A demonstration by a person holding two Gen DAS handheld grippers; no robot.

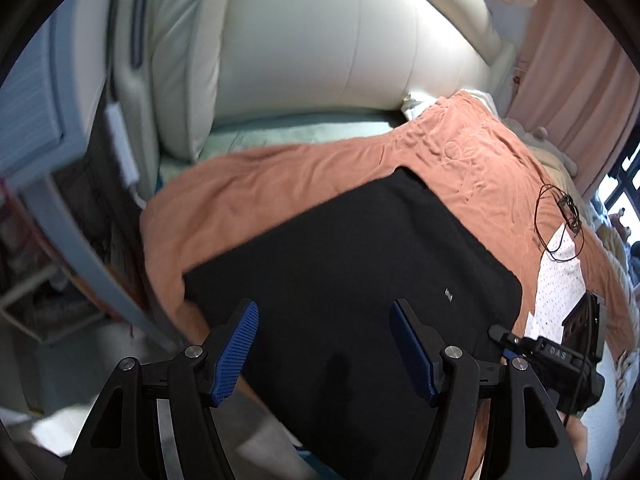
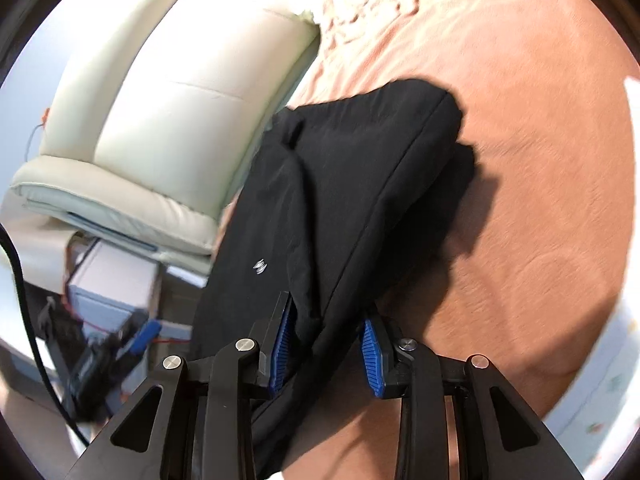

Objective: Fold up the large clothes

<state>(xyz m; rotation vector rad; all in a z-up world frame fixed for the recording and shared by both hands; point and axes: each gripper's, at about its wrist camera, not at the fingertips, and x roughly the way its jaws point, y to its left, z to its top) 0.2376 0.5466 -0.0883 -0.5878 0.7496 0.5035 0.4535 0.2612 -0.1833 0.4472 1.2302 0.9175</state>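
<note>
A large black garment (image 1: pixel 352 280) lies folded on the salmon bedspread (image 1: pixel 280 184). My left gripper (image 1: pixel 324 324) is open just above the garment's near part, with nothing between its blue pads. In the right wrist view the same garment (image 2: pixel 340 184) bunches up between my right gripper's (image 2: pixel 326 314) blue pads; the jaws stand partly closed around a thick fold of the cloth. A small white logo (image 2: pixel 260 267) shows on the fabric. The right gripper also shows at the lower right of the left wrist view (image 1: pixel 552 360).
A cream padded headboard (image 1: pixel 320 40) rises behind the bed. A black cable (image 1: pixel 556 224) and a white dotted cloth (image 1: pixel 560 288) lie on the bedspread to the right. Peach curtains (image 1: pixel 572 60) hang at the far right. Shelving and clutter (image 1: pixel 60 272) stand left of the bed.
</note>
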